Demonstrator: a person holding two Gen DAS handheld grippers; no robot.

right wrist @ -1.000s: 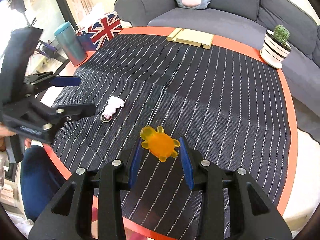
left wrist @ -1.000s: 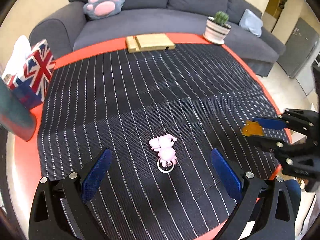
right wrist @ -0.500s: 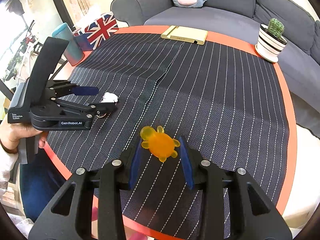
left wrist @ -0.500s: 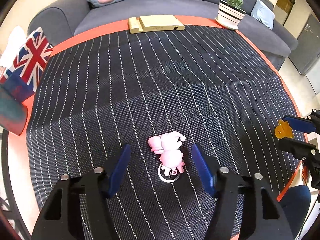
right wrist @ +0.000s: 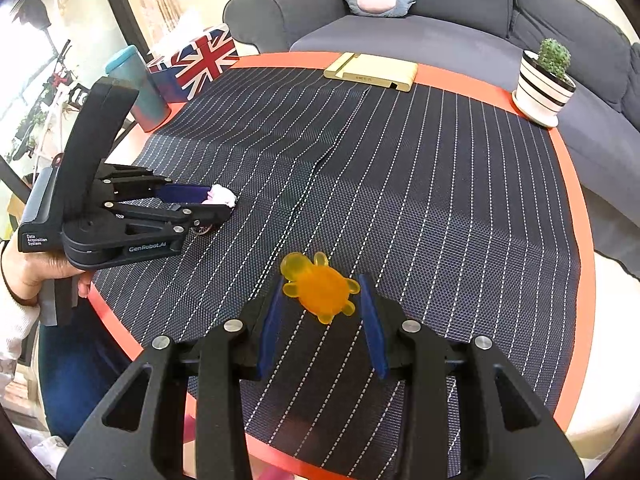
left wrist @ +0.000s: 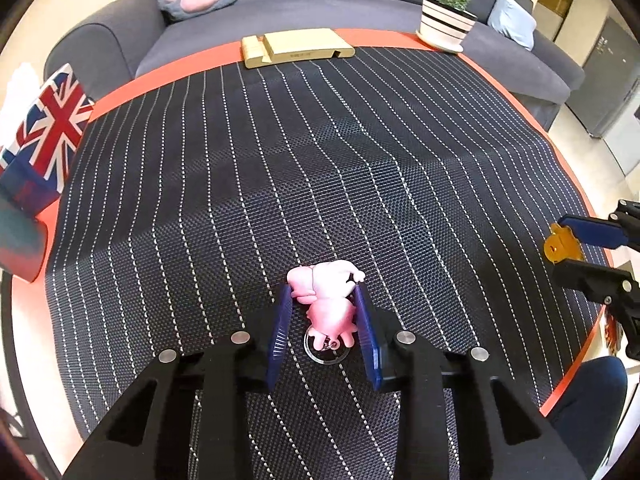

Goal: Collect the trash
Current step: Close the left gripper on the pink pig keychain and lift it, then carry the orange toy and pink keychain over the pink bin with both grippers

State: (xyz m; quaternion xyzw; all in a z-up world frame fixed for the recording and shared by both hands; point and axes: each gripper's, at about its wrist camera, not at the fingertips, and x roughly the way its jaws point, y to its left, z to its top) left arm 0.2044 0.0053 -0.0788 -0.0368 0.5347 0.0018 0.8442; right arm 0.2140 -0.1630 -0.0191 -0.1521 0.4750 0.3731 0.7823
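A pink pig keychain toy (left wrist: 328, 300) with a metal ring lies on the black striped mat (left wrist: 320, 160). My left gripper (left wrist: 322, 308) is closed around it, blue pads touching both sides; it also shows in the right wrist view (right wrist: 208, 200) with the pink toy (right wrist: 219, 196) between its fingers. My right gripper (right wrist: 320, 300) is shut on an orange turtle toy (right wrist: 320, 287), held over the mat near the table's front edge. In the left wrist view the turtle (left wrist: 562, 244) sits in the right gripper at the far right.
A round orange table (left wrist: 180, 72) carries a wooden phone stand (left wrist: 296, 46), a potted cactus (left wrist: 446, 20), a Union Jack tissue box (left wrist: 44, 140) and a teal tumbler (right wrist: 138, 84). A grey sofa (left wrist: 320, 4) with a paw cushion stands behind.
My left gripper moved forward over the pink toy and closed from wide open onto it. My right gripper stayed shut on the turtle, nearly still.
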